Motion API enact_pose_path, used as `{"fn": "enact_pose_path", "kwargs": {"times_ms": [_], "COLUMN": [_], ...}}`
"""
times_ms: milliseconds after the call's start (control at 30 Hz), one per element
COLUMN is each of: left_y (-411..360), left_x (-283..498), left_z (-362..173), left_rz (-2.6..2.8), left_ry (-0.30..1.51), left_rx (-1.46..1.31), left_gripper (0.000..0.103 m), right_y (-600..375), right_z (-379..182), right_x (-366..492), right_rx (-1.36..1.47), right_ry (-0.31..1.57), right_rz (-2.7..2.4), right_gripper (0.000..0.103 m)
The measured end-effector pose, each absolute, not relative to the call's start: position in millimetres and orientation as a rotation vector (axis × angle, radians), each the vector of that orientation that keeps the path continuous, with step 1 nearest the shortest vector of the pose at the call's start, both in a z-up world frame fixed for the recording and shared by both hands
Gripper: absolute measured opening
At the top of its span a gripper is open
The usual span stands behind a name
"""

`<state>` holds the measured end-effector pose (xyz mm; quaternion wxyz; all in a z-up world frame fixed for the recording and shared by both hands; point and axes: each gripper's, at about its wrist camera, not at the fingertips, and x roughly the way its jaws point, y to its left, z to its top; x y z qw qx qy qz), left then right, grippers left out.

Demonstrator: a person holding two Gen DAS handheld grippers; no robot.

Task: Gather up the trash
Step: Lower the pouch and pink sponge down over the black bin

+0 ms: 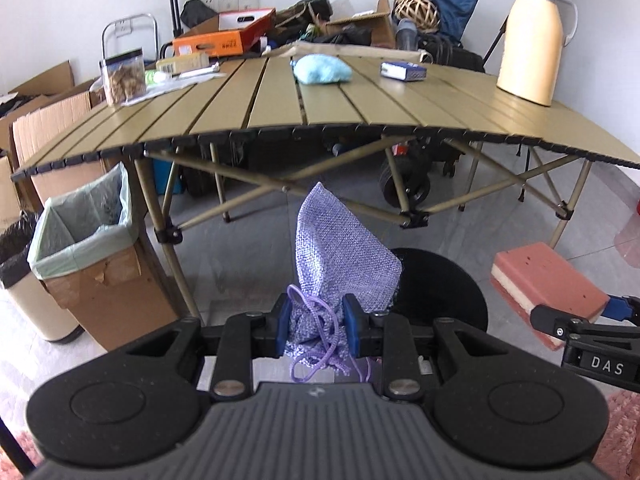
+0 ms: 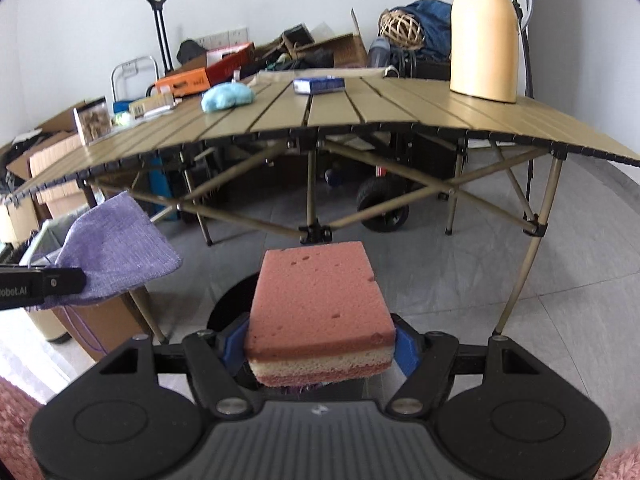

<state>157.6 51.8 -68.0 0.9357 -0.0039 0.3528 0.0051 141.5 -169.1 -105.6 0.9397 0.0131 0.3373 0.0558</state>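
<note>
Both pieces of trash are already picked up and off the bench; the step in hand looks like carrying them to a bin.

The left gripper is clenched on the gathered neck of a purple cloth pouch, whose body stands up in front of the bench's near edge, over the floor. The right gripper is grasping a pink sponge by its two sides; the sponge juts forward below the bench edge, above a round black thing on the floor that may be a stool or a lid, I cannot tell which.

The lined cardboard bin stands on the floor at the left end of the bench, beside its left leg, with a cream bin just left of it. The pouch is nearer to that bin than the sponge is.

The next move, as I judge it, calls for swinging both loads left toward the lined bin, bringing each over the open mouth clear of the bench leg before letting go, likely the pouch first.

Still on the bench: a blue cloth, a small box and a cream jug.
</note>
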Motion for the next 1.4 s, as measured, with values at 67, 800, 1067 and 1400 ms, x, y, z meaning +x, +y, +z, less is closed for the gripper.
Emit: {"fn": "enact_pose_path", "kwargs": {"times_ms": [67, 800, 1067, 1400], "left_y": [54, 82, 84, 94], "left_x": [161, 200, 209, 218], "left_z": [-72, -116, -126, -135], "left_rz": [0.013, 0.131, 0.173, 0.205], "left_ry": [0.733, 0.858, 0.887, 0.914], "left_rx": [-0.016, -0.048, -0.034, -0.040], "left_gripper": [0.028, 0.028, 0.028, 0.028], "right_y": [-169, -154, -140, -124], "right_z": [-110, -157, -171, -191], "right_x": [144, 207, 238, 276], "right_rx": [0.025, 0.031, 0.036, 0.040], "right_ry": [0.710, 0.919, 0.970, 1.012], "right_rz": [0.106, 0.147, 0.183, 0.180], "right_gripper": [0.070, 0.069, 0.070, 0.069]}}
